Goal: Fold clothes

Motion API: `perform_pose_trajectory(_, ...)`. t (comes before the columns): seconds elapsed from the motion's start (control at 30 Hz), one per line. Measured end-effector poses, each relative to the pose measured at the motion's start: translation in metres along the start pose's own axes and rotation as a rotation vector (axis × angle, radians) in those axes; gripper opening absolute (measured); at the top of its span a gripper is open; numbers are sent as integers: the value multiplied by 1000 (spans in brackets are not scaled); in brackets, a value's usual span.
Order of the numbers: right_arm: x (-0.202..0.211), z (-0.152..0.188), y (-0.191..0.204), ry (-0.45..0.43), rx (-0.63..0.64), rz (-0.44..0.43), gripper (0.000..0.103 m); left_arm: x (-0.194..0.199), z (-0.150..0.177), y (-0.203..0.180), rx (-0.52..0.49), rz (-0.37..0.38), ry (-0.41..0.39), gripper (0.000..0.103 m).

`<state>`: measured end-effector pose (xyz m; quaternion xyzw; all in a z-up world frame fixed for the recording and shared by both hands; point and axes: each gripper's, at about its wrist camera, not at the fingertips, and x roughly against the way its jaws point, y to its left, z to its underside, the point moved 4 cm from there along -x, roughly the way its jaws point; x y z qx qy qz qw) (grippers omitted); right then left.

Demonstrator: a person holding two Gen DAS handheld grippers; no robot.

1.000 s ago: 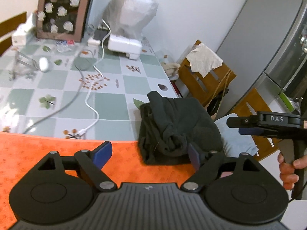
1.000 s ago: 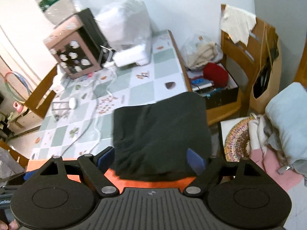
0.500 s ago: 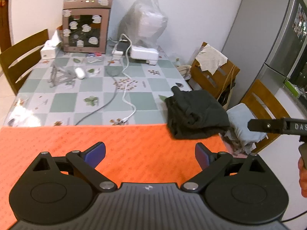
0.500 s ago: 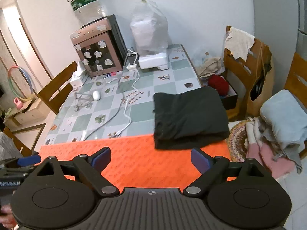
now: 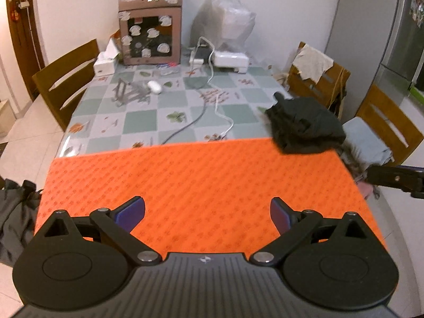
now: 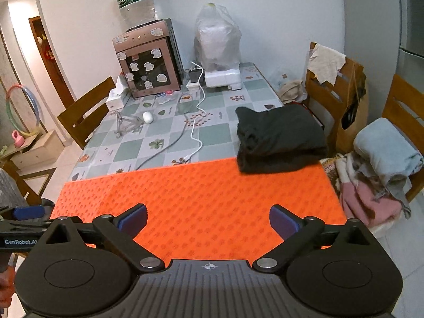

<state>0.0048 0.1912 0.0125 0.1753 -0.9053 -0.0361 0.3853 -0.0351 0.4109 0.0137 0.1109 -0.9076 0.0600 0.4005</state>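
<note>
We hold the left gripper (image 5: 208, 212) above the near part of the orange mat (image 5: 201, 175), and its two blue-padded fingers (image 5: 131, 210) stand wide apart with nothing between them, so this claw is released. The right gripper (image 6: 208, 218) is in the same state: fingers spread, only bare mat between them.

The folded black garment (image 6: 279, 137) lies well ahead of the right gripper and a little to the right of its fingers, at the far right corner of the mat. Its near edge rests on the mat and the rest on the checkered tablecloth (image 6: 159, 143). From the left gripper the garment (image 5: 304, 129) is far ahead and to the right, well apart from both fingers.

Ahead of both grippers, past the mat, a white cable (image 6: 197, 122) runs over the tablecloth toward a white box (image 6: 224, 78) near the wall. To the right of the right gripper, a light blue cloth (image 6: 387, 151) is piled on a wooden chair (image 6: 405, 106) beside the table.
</note>
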Motion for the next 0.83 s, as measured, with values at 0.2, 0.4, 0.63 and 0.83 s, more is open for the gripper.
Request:
perform_pose_trajectory(0.2, 4, 21, 19, -27, -2, 48, 100, 3, 24, 17, -5, -22, 9, 100)
perform_pose_trajectory(0.4, 8, 38, 30, -41, 8, 91, 101, 3, 38, 25, -5, -33, 6, 100)
perform_pose_trajectory(0.63, 8, 49, 28, -31, -2, 113, 102, 4, 44, 24, -16, -22, -1, 100)
perform_pose_trajectory(0.83, 9, 54, 24, -28, -5, 113, 102, 4, 46, 22, -5, -30, -8, 100)
